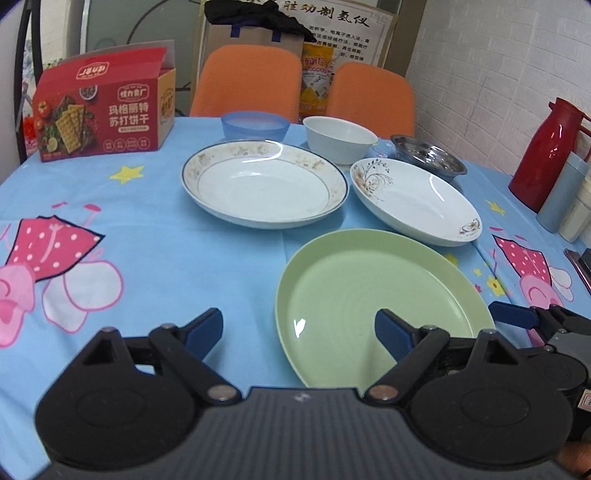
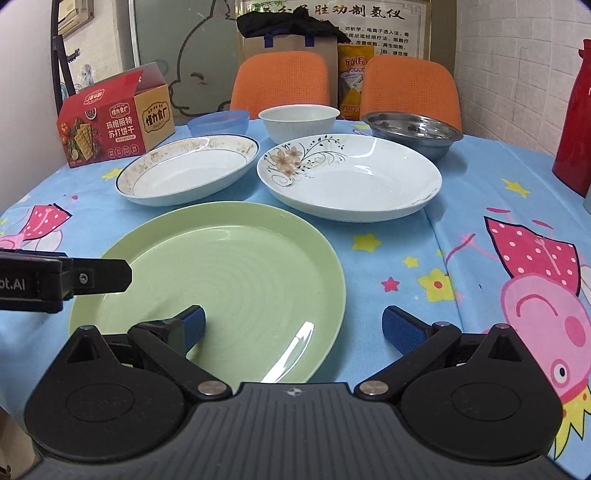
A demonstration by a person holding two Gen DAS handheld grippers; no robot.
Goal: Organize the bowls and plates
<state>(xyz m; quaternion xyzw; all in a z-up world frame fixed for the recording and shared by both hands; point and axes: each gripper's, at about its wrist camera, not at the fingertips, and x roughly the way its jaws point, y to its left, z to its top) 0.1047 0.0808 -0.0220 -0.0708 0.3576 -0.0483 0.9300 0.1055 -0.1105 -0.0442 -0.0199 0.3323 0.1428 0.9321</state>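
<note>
Behind green plate (image 2: 218,280): red cracker box (image 1: 99,110) reads "苏打饼干"; wall poster (image 2: 369,18) unclear. Left claw (image 1: 297,334), right claw (image 2: 293,325) both wide, empty.

The counter (image 2: 406,236) is covered by a blue cartoon-print cloth with pink figures and yellow stars. A green plate (image 2: 221,280) lies nearest on it. Behind sit a gold-patterned white plate (image 2: 188,170) on the left and a flowered white plate (image 2: 351,177) on the right, close together but apart. At the far edge stand a blue bowl (image 2: 218,123), a white bowl (image 2: 299,122) and a steel bowl (image 2: 412,133). A red cracker box (image 2: 107,125) stands far left, a red flask (image 1: 543,155) far right, beside a grey-blue container (image 1: 561,195).
</note>
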